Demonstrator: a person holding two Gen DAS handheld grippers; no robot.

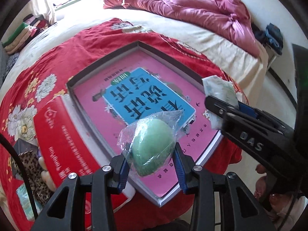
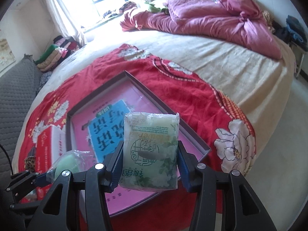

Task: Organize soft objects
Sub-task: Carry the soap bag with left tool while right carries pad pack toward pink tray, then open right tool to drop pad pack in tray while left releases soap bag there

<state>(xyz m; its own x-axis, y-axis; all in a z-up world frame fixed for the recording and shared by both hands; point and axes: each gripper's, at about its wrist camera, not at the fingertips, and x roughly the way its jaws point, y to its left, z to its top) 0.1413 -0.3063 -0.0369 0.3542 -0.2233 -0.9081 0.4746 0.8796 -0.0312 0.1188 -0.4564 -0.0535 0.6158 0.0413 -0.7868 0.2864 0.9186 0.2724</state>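
Observation:
My left gripper [image 1: 152,159] is shut on a green sponge in a clear plastic wrap [image 1: 152,146], held above the shallow box [image 1: 107,59] with a pink and blue book [image 1: 146,98] inside. My right gripper [image 2: 149,163] is shut on a white tissue pack with green print [image 2: 151,150], also above the box [image 2: 154,94]. In the left wrist view the right gripper [image 1: 227,107] is at the right with the tissue pack [image 1: 219,90]. In the right wrist view the left gripper [image 2: 44,177] and sponge [image 2: 67,163] are at lower left.
The box lies on a red floral cloth [image 2: 182,88] on a cream bed [image 2: 240,63]. A red carton [image 1: 59,134] stands left of the box. A crumpled pink quilt [image 2: 211,23] lies at the far end. Folded clothes [image 2: 55,53] are stacked at the left.

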